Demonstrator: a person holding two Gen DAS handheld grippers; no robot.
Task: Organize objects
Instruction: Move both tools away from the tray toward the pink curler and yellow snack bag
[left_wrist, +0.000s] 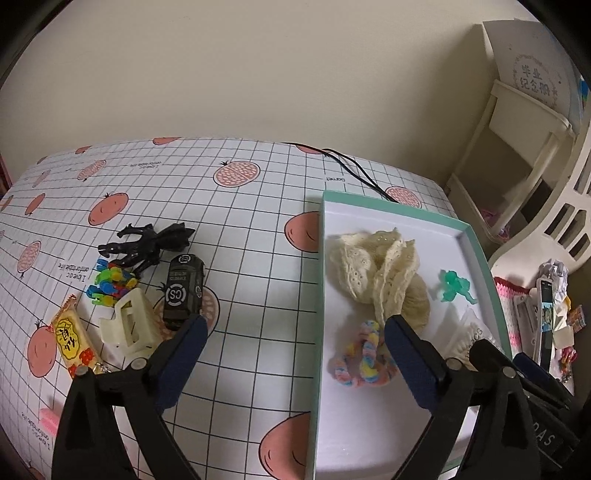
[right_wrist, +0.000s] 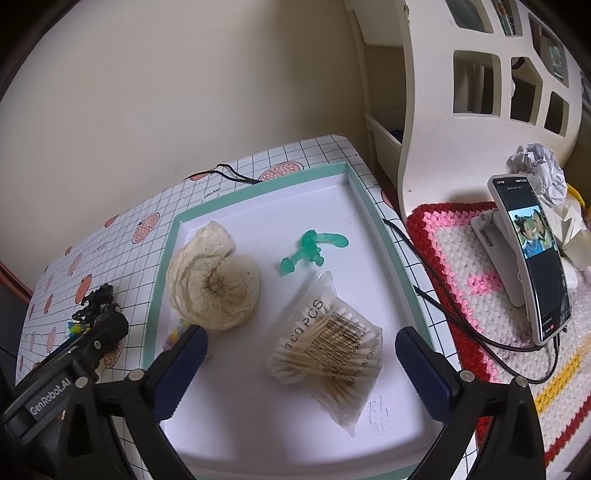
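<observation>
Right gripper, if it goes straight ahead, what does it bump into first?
Probably the bag of cotton swabs, lying in the tray between the open fingers of the right gripper. Depth is hard to judge.

At centre frame, the cream doily (right_wrist: 214, 280) is openwork crocheted cloth, and the bag of cotton swabs (right_wrist: 328, 347) below right of it is clear, crinkly plastic over wooden sticks. The green figurine (right_wrist: 314, 247) looks translucent and glossy. In the left wrist view the toy car (left_wrist: 183, 291) at centre left is glossy black plastic, and the scrunchie (left_wrist: 364, 345) is fuzzy pastel cloth.
</observation>
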